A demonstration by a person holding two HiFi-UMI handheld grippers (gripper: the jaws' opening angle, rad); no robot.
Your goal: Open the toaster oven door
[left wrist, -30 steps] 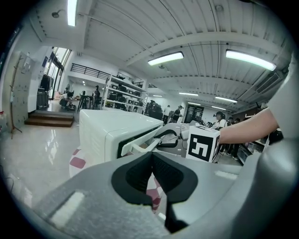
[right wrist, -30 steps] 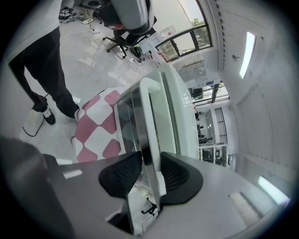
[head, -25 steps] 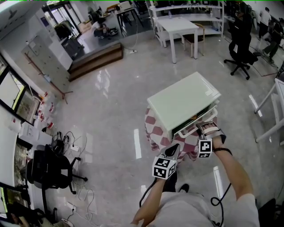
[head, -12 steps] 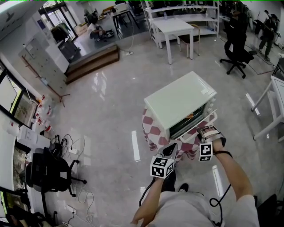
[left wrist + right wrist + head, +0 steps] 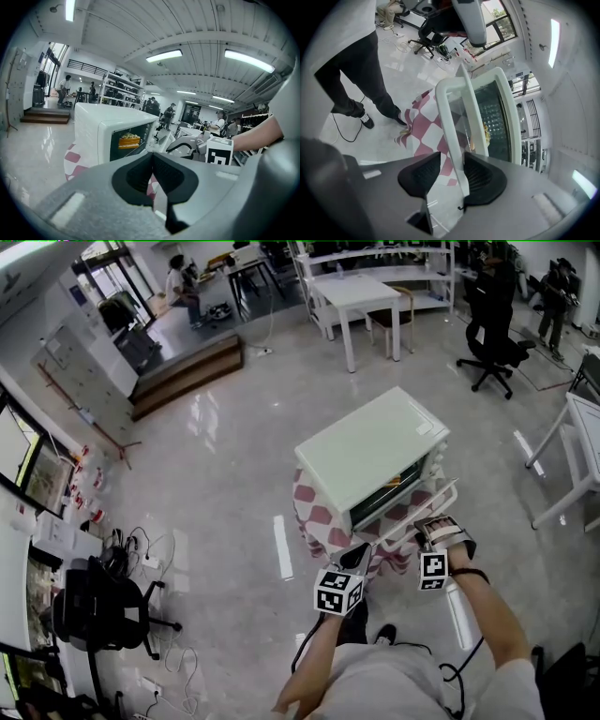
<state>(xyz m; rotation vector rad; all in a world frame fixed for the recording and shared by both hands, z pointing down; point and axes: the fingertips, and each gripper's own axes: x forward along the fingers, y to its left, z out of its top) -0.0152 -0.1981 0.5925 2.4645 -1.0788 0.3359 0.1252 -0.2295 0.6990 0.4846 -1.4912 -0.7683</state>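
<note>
White toaster oven (image 5: 370,451) on checkered cloth (image 5: 314,512); door (image 5: 419,515) partly open, tilted outward.

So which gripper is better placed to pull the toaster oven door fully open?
Right. The right gripper has the door handle between its jaws, which have just been opening; the door is partly down. The left gripper is shut and hangs back from the toaster oven.

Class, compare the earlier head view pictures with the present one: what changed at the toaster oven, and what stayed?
The door has swung further down and open, drawn by the right claw, whose jaws have just been opening with the door handle between them. The left claw, shut, kept its place; the toaster oven stayed on its checked cloth.
</note>
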